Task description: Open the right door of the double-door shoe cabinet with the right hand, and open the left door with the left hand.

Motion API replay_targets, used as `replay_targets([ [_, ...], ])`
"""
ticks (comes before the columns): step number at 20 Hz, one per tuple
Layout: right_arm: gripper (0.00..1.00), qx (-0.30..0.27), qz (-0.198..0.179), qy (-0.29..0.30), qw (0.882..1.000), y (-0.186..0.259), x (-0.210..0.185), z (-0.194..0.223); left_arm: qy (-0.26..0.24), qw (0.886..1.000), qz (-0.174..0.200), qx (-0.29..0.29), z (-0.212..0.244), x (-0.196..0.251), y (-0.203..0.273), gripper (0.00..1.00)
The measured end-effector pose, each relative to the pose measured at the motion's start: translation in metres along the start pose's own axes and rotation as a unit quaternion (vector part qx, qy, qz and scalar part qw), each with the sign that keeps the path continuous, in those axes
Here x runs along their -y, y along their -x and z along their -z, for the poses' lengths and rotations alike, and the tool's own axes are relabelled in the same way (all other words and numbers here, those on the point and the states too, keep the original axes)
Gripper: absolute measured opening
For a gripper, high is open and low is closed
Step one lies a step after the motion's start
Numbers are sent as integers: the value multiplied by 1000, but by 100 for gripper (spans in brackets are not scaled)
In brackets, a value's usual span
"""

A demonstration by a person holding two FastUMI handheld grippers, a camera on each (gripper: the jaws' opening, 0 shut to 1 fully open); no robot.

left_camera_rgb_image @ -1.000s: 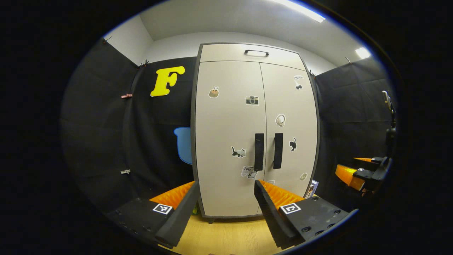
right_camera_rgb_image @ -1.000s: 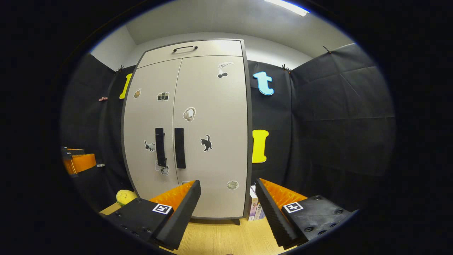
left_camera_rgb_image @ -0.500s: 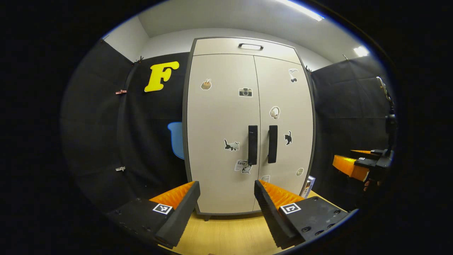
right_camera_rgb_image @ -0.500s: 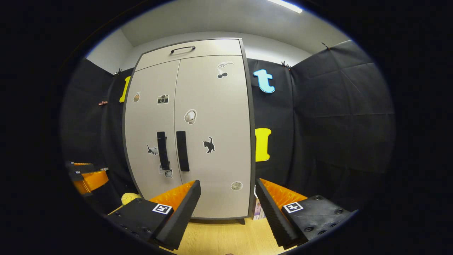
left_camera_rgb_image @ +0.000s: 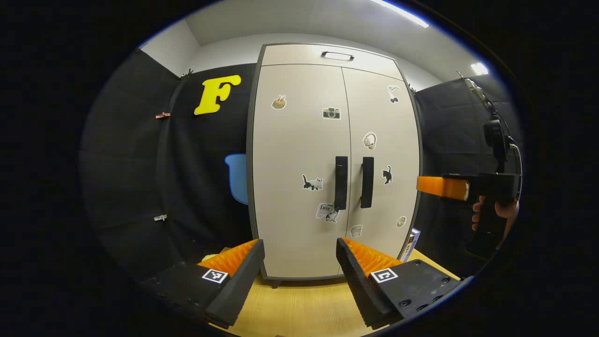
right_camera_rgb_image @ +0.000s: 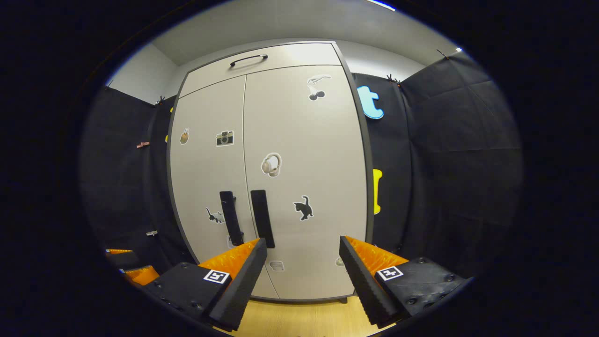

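A tall beige shoe cabinet (left_camera_rgb_image: 299,140) (right_camera_rgb_image: 299,140) stands ahead with both doors closed. Two black vertical handles sit side by side at mid-height: the left door's handle (left_camera_rgb_image: 341,183) (right_camera_rgb_image: 230,217) and the right door's handle (left_camera_rgb_image: 367,182) (right_camera_rgb_image: 262,218). My left gripper (left_camera_rgb_image: 299,255) is open and short of the left door, with nothing between its fingers. My right gripper (right_camera_rgb_image: 303,255) is open too, aimed at the right door, its handle just above my left finger (right_camera_rgb_image: 243,276). In the left gripper view the right gripper (left_camera_rgb_image: 442,187) is raised at handle height, held by a hand (left_camera_rgb_image: 500,210).
The cabinet stands on a light wooden floor (left_camera_rgb_image: 299,304). Stickers dot both doors. A drawer with a handle (left_camera_rgb_image: 338,56) tops the cabinet. Books (left_camera_rgb_image: 410,243) lean at its right foot. Black cloth walls close in on both sides.
The right gripper has risen and moved closer to the cabinet, so the doors look bigger in its view. The left gripper shifted only slightly.
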State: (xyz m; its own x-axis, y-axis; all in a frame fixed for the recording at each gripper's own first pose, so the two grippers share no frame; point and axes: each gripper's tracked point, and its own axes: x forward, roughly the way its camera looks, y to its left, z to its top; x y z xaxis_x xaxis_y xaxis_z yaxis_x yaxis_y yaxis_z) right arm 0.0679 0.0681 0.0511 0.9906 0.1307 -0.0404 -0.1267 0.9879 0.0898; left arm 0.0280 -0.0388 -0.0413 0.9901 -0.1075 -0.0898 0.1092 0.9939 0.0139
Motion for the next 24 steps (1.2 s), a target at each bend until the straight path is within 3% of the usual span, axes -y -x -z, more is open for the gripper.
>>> replay_targets([
  [9,98,-45,-31,23,998,-94,-48,24,12,998,-57,-26,21,-44,-2,95],
  [15,98,-50,-21,13,998,-132,-54,34,18,996,-80,-38,30,-64,-2,95],
  [17,90,-50,-16,12,999,-139,-55,36,17,996,-81,-40,32,-66,-1,95],
  [22,54,-58,-20,13,998,-143,-65,40,18,996,-78,-38,30,-66,4,95],
  [23,50,-63,-19,9,998,-143,-68,41,17,996,-76,-37,30,-65,6,95],
  [24,37,-61,-15,11,998,-144,-67,40,16,996,-75,-36,28,-65,7,95],
])
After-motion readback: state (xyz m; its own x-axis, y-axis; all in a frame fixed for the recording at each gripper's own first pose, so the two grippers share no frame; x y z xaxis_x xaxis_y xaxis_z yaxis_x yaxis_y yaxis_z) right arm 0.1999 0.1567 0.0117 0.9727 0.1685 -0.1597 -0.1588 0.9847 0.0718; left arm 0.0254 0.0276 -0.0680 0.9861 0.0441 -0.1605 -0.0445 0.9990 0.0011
